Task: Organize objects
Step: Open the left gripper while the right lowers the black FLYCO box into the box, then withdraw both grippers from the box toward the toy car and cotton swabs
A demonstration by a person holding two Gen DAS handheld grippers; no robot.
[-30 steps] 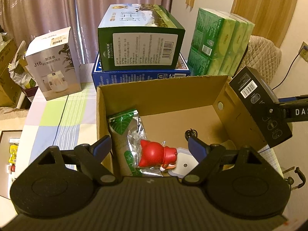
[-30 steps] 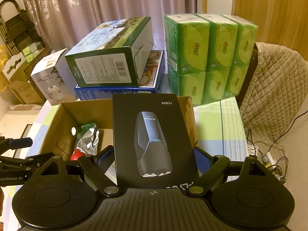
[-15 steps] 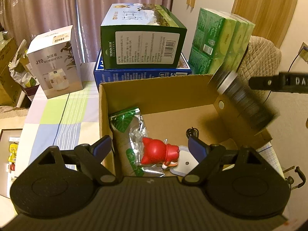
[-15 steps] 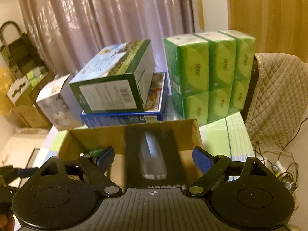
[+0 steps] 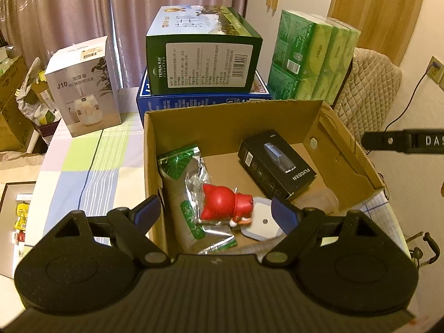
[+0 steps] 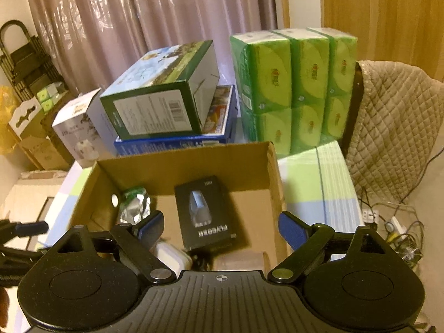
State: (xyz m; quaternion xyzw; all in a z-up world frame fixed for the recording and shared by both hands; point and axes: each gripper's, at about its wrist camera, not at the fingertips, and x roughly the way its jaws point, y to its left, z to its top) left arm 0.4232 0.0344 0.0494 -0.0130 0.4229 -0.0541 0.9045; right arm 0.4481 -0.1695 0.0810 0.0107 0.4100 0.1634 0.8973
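1 cardboard box w/ 1 black shaver box, 1 red toy, 2 hand-held grippers, left & right, spread, empty

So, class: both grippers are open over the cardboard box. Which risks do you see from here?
1. The black shaver carton lies tilted across the brown cardboard box and may slide onto the small white square case.
2. The open left gripper hangs just above the red toy figure and could knock it.

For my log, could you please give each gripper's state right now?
Left gripper: open, holding nothing.
Right gripper: open, holding nothing.
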